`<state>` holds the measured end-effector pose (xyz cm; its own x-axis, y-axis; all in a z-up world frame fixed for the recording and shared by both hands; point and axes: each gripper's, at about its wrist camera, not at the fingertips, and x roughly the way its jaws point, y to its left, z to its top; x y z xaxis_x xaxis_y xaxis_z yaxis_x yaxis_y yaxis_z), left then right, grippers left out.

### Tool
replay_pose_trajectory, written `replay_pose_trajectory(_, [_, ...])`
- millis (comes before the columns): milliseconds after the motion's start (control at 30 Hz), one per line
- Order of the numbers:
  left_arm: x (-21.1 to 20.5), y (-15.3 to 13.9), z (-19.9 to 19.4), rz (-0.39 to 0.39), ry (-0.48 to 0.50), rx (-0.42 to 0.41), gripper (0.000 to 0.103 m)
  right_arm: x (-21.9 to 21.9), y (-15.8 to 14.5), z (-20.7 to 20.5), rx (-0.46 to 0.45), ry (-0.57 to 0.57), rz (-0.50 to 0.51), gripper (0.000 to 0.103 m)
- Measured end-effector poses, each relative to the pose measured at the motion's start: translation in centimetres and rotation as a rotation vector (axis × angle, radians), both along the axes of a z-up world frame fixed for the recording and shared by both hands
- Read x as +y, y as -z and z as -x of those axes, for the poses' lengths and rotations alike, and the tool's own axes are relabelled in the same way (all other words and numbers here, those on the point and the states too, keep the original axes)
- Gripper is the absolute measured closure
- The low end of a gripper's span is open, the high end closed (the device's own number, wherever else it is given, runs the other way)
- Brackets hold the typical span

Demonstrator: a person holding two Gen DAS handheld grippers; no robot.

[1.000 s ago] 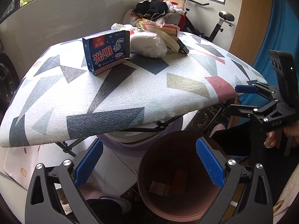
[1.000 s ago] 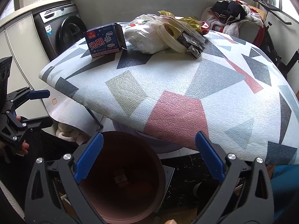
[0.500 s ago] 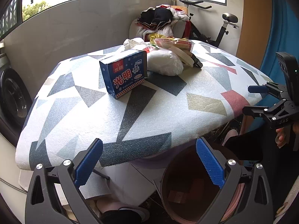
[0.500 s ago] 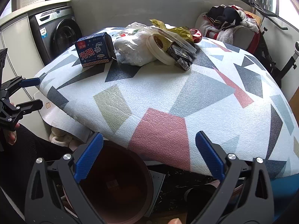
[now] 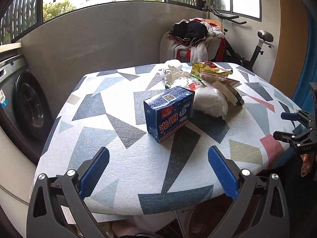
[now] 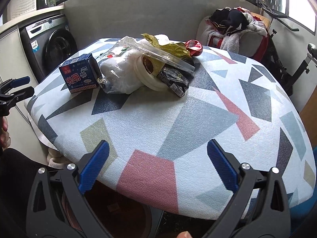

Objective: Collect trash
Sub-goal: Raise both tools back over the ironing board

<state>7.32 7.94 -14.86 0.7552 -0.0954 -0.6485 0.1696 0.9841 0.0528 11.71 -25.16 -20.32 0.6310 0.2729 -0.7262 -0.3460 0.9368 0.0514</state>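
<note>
Trash pile (image 6: 146,67) sits far side of counter (image 6: 178,119), blue box (image 5: 168,113) nearest. My left hand-held gripper (image 5: 158,170) and right hand-held gripper (image 6: 158,164) both spread wide, nothing held. Worry: loose wrappers slipping mid-grab, missing bin (image 6: 111,214) below.

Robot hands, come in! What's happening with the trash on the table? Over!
Left gripper and right gripper: jaws open, empty. Blue cardboard box and wrapper pile uncollected on patterned table. Path clear.

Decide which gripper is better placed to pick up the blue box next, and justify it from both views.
Left, probably. The blue box sits almost centred ahead of the left gripper, whose jaws are open. From the right gripper, also open, the box lies far off to the left, beside the white bag.
</note>
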Motion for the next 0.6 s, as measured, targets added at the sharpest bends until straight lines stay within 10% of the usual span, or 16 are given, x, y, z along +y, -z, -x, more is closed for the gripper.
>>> replay_pose_trajectory(600, [0.6, -0.8, -2.0, 0.029, 0.049, -0.021, 0.006, 3.4, -1.7, -4.0, -0.046, -0.110, 0.002, 0.015])
